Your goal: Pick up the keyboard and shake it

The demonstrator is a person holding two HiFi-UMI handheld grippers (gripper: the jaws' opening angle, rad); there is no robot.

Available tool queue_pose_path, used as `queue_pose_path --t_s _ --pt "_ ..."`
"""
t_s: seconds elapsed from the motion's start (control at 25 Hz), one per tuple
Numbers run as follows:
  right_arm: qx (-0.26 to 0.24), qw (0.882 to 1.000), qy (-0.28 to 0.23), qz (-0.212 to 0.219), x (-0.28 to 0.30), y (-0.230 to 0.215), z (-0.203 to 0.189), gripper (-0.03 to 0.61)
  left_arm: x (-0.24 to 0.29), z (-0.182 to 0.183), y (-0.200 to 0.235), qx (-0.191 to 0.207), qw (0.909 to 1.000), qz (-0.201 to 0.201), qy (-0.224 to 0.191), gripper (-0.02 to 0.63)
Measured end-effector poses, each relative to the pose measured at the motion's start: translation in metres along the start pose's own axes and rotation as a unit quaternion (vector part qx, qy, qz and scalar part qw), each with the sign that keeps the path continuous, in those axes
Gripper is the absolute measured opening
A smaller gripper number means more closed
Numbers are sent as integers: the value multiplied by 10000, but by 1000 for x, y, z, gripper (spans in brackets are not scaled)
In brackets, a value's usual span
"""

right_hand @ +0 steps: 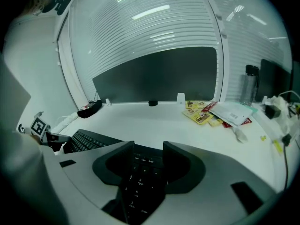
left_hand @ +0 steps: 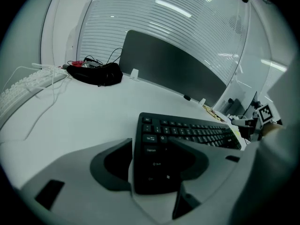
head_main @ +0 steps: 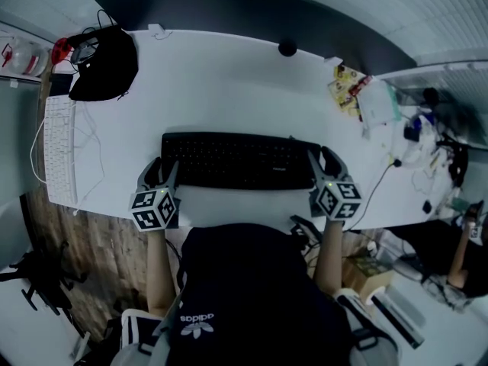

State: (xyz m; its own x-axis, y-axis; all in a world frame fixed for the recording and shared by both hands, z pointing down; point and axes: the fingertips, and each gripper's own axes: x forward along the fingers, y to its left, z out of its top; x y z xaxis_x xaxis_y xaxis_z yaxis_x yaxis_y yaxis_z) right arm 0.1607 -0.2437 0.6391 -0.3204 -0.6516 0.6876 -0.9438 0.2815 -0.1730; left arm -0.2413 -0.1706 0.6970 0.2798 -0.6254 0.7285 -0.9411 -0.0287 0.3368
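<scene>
Left gripper (head_main: pixel 162 167) and right gripper (head_main: pixel 322 159) stand with jaws spread. Each straddles one short end of the black keyboard (head_main: pixel 236 158) without clamping it. The keyboard lies flat near the front edge of the white desk (head_main: pixel 229 82), just ahead of the seated person.

To lift it cleanly, both grippers would probably need to close squarely on the ends at the same moment. They should bite on the frame rather than the keys and raise it level, so it neither twists nor slips once shaken.

A white keyboard (head_main: pixel 59 147) and a black bag (head_main: pixel 107 63) sit at the desk's left, well clear. Snack packets (head_main: pixel 347 86) and papers lie to the right. A dark partition (right_hand: pixel 154 76) backs the desk, with slatted blinds (right_hand: pixel 150 27) behind it.
</scene>
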Motion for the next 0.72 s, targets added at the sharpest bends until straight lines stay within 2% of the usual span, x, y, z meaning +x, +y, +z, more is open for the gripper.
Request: queue_pose_path --t_s 0.32,0.48,0.6,0.72 --pt "221 9987 457 -50 8 -16 -25 179 -1 -8 5 -395 9992 -69 88 229" --pt "606 9968 508 152 13 -17 -31 183 -1 -10 2 -193 9991 -312 190 229" --pt "1062 9923 509 385 14 -21 -34 183 -2 -16 -8 -140 9965 -641 513 233" --pt "1298 9888 554 478 14 -20 -37 183 0 -19 -12 11 9964 -646 550 233"
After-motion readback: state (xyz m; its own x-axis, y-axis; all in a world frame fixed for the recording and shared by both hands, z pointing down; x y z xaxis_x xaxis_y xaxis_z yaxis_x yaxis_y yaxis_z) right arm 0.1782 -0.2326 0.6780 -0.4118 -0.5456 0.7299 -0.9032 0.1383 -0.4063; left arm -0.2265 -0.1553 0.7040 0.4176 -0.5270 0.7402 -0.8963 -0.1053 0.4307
